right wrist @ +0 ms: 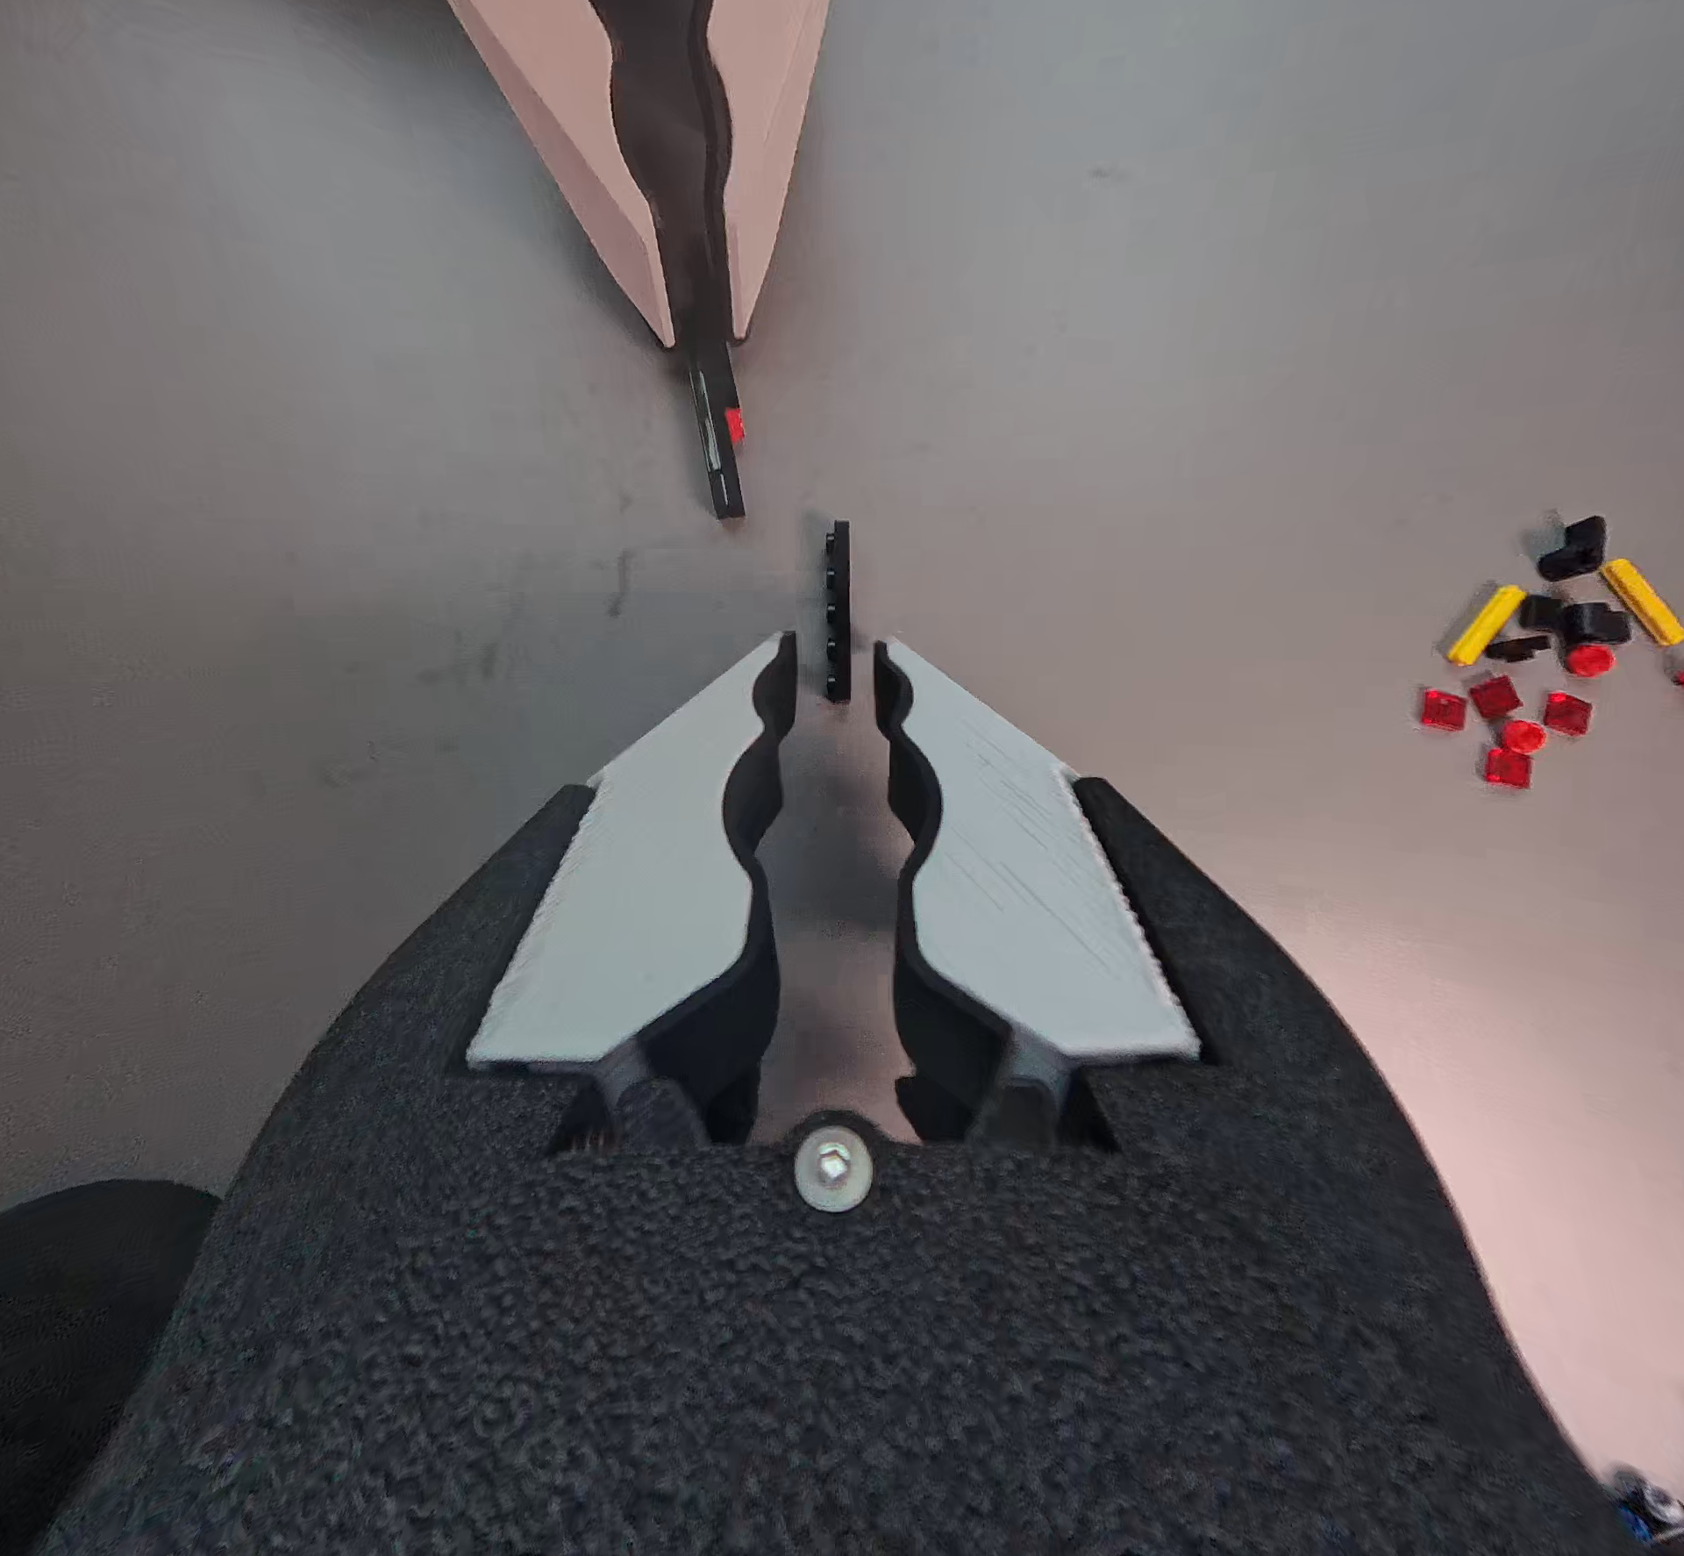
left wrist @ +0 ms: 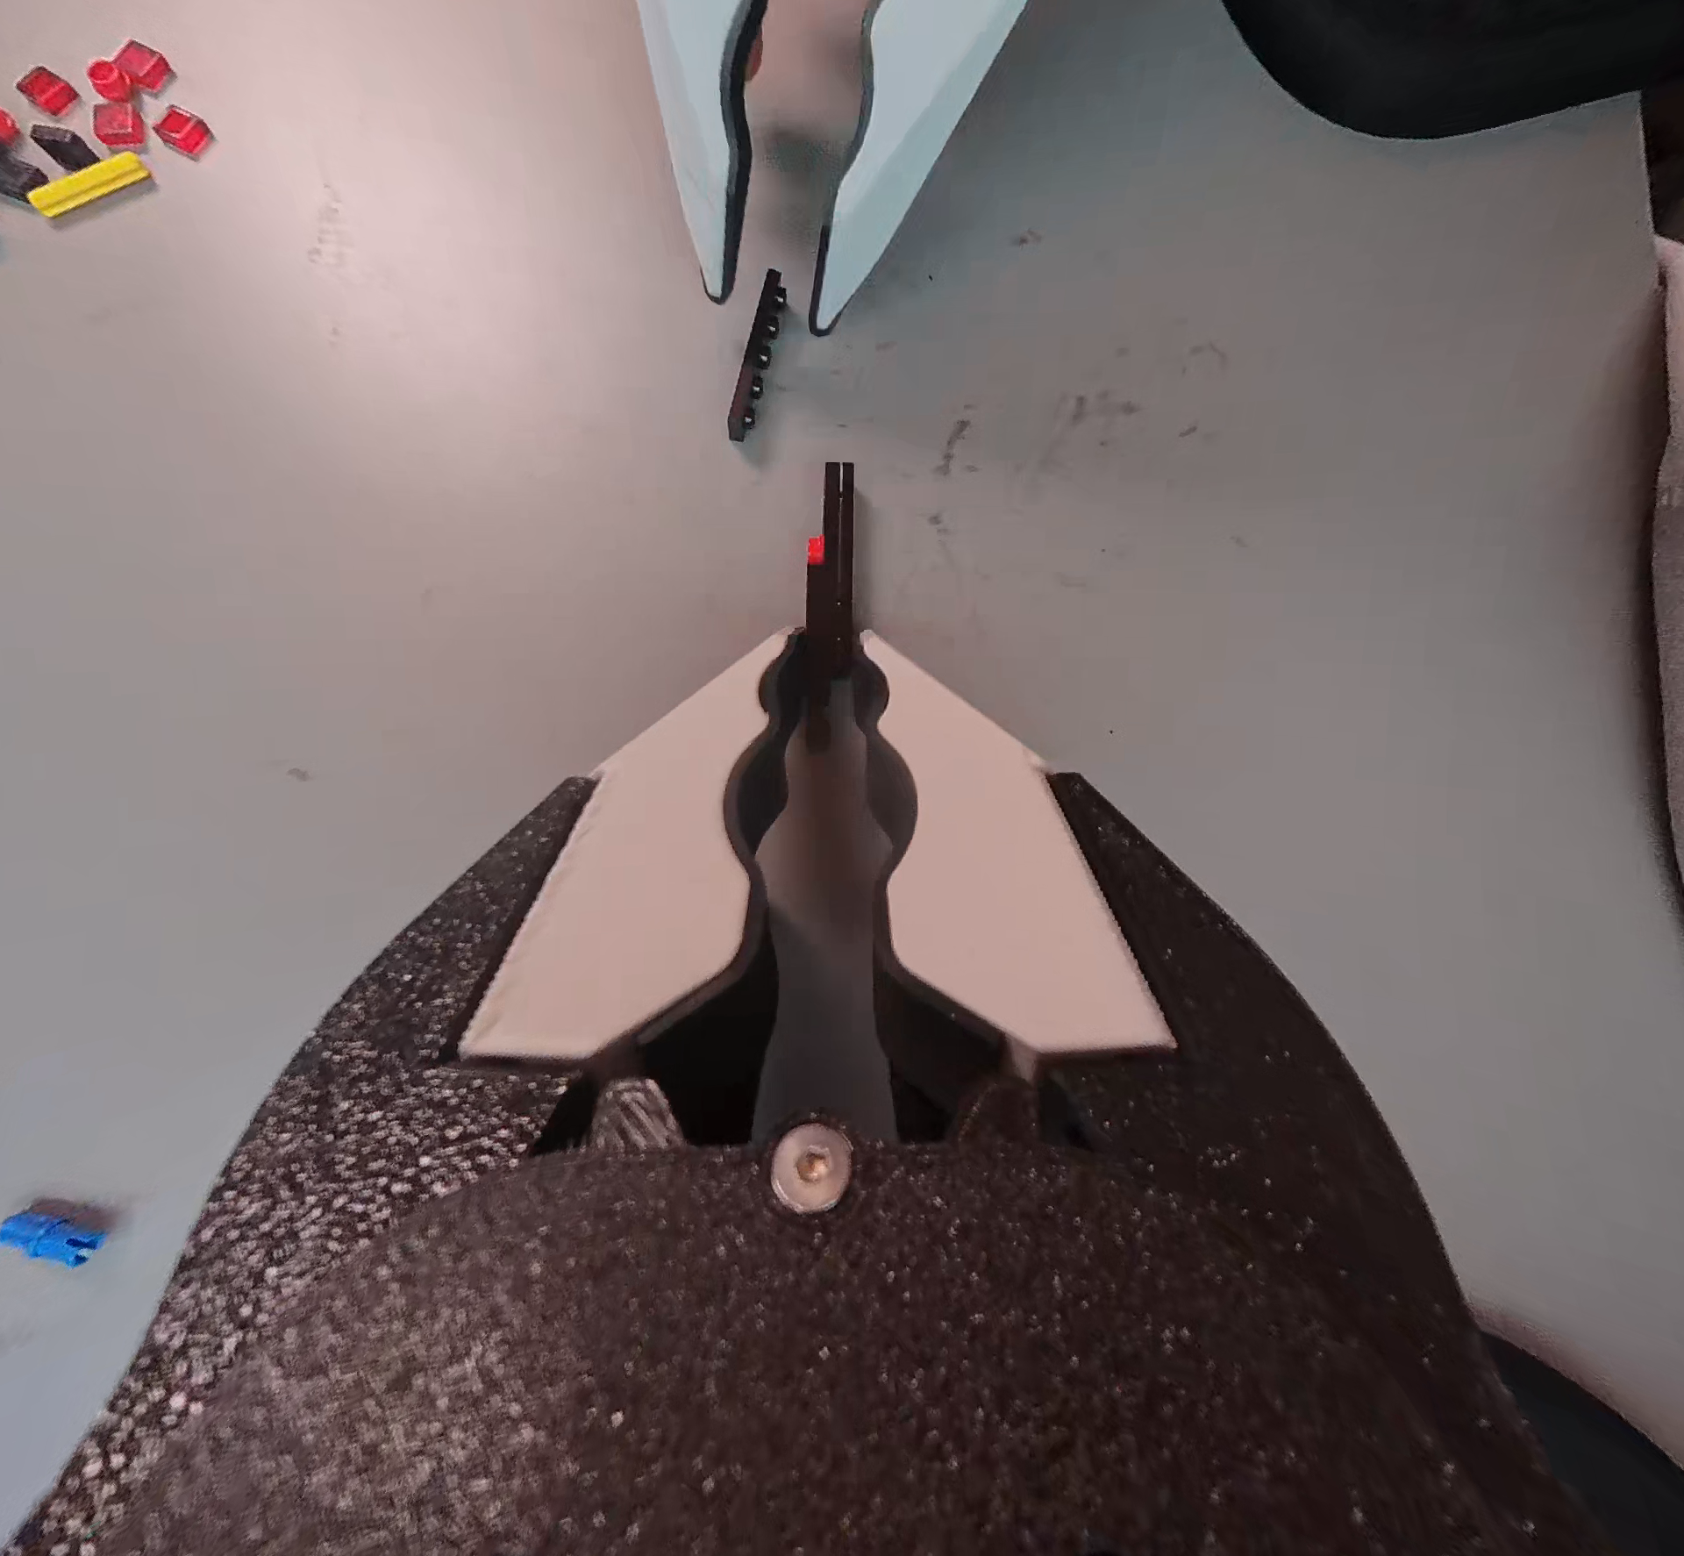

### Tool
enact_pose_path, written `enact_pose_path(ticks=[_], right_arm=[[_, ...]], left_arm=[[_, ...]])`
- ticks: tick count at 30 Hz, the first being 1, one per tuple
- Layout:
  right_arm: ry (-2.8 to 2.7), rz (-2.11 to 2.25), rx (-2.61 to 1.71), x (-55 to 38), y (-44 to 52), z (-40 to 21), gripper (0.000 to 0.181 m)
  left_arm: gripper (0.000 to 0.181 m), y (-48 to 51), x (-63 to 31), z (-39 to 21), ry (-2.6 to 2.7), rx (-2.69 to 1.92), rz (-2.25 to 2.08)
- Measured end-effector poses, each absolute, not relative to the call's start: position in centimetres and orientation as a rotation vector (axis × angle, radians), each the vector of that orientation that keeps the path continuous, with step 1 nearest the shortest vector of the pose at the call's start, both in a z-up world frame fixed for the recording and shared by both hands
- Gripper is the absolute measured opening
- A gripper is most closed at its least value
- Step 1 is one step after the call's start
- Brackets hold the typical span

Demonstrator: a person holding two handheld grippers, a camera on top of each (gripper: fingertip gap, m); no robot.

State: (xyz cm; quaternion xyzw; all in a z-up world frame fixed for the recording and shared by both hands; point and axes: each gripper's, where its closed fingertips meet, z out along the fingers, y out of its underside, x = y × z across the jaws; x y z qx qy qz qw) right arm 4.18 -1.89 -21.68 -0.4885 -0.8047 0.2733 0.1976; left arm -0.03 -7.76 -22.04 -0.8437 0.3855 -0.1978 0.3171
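A pale grey tabletop (left wrist: 364,601) carries everything. The left gripper (left wrist: 831,646) is pinched tight on a flat black stacked plate assembly with a small red stud (left wrist: 836,564), held out past its tips. The right gripper (right wrist: 834,656) is spread, its fingers either side of a thin black studded strip (right wrist: 837,610) standing on edge. A cluster of small red, yellow and black bricks (right wrist: 1540,665) lies well apart, to the right gripper's right.

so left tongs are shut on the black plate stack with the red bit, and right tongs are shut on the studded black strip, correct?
Half right. The left tongs are shut on the black plate stack. The right tongs are open: the right wrist view shows gaps between both fingers and the studded black strip.
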Motion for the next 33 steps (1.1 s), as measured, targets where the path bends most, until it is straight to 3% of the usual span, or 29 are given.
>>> enact_pose_path(ticks=[2, 8, 14, 18, 21, 25, 29, 33], right_arm=[[-2.276, 0.737, -1.358, 4.3, -1.8, -22.2, 0.005], [-2.158, 1.019, -1.290, 3.4, -4.0, -18.6, 0.005], [-2.088, 1.102, -1.165, 2.4, -6.1, -15.7, 0.005], [-1.936, 1.182, -1.148, 1.6, -5.3, -13.5, 0.007], [-1.919, 1.109, -1.183, 1.8, -3.8, -13.6, 0.023], [-2.111, 0.945, -1.207, 2.5, -4.4, -17.7, 0.022], [-2.215, 0.877, -1.241, 1.9, -5.6, -21.0, 0.020], [-2.244, 0.833, -1.238, 1.2, -6.0, -21.9, 0.009]], left_arm=[[0.014, -7.8, 0.1, -21.6, 0.999, -2.203, -0.550], [0.025, -6.5, 0.5, -18.0, 0.867, -2.037, -0.645], [0.006, -6.6, 1.9, -15.5, 0.867, -1.902, -0.671], [0.004, -6.5, 1.1, -13.3, 0.831, -1.857, -0.638], [0.004, -5.8, -4.1, -10.1, 0.698, -1.880, -0.372], [0.003, -8.6, -17.8, -5.4, 0.294, -1.973, 0.180], [0.004, -15.4, -28.1, -7.1, -0.071, -2.190, 0.430], [0.004, -19.6, -31.6, -10.8, -0.242, -2.313, 0.495]])
